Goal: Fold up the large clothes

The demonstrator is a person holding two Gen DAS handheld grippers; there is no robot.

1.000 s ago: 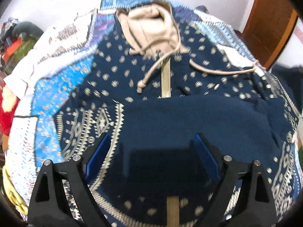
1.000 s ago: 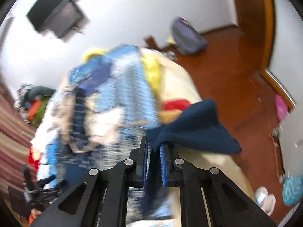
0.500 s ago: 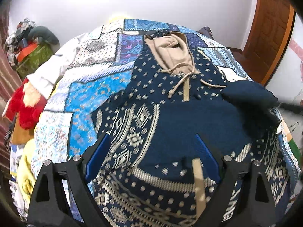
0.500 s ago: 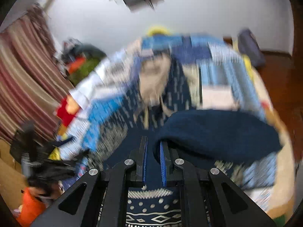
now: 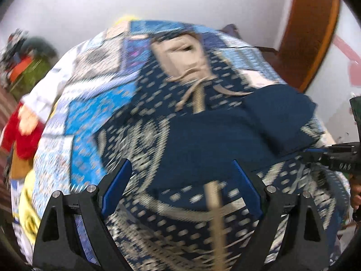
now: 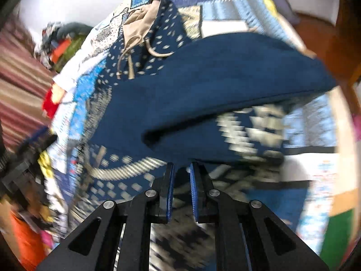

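Jaws of the left gripper are standing wide apart, hanging over the lower front of a navy hooded top and gripping nothing. Those of the right gripper are pressing nearly together, pinching the plain navy sleeve of that top; the sleeve is draping in a broad fold across the garment's middle. In the left view the same gripper is showing at the right edge, with part of a person's hand behind it. The top is lying face up on a bed, over a blue patchwork quilt, its patterned front showing pale dots and bands, its beige-lined hood pointing towards the far wall. A red soft toy is sitting beside the bed's left side.
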